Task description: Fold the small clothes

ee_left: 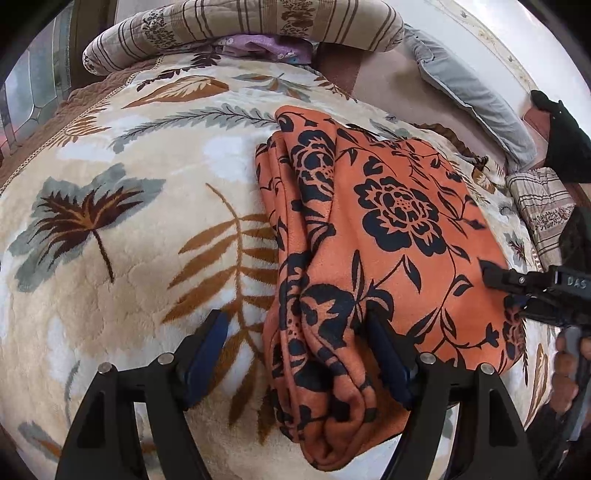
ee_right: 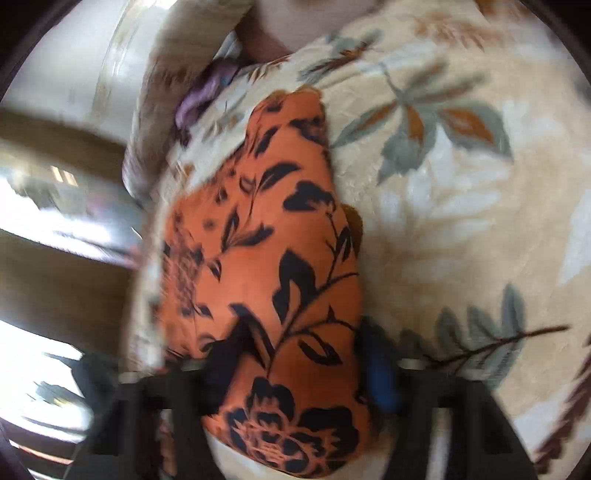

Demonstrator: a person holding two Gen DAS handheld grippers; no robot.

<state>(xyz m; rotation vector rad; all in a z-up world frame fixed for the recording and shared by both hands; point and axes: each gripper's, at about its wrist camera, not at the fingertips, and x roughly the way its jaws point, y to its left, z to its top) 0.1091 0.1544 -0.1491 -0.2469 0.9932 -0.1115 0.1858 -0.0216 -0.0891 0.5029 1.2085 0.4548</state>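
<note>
An orange cloth with a black flower print [ee_left: 388,221] lies folded lengthwise on a cream blanket with leaf patterns [ee_left: 110,295]. My left gripper [ee_left: 295,358] stands open over the cloth's near end. Its right finger [ee_left: 388,362] rests on the fabric, while the left finger [ee_left: 207,354] stands over the bare blanket. In the left wrist view my right gripper [ee_left: 511,297] comes in from the right, its jaws close together on the cloth's right edge. The blurred right wrist view shows the cloth [ee_right: 280,258] filling the gap of the right gripper [ee_right: 303,362], with both pads against it.
A striped quilt roll [ee_left: 240,26] and a purple fabric [ee_left: 266,48] lie at the far end of the bed. A grey pillow [ee_left: 472,92] and a striped cushion [ee_left: 543,206] sit at the right. A hand [ee_left: 569,369] holds the right gripper.
</note>
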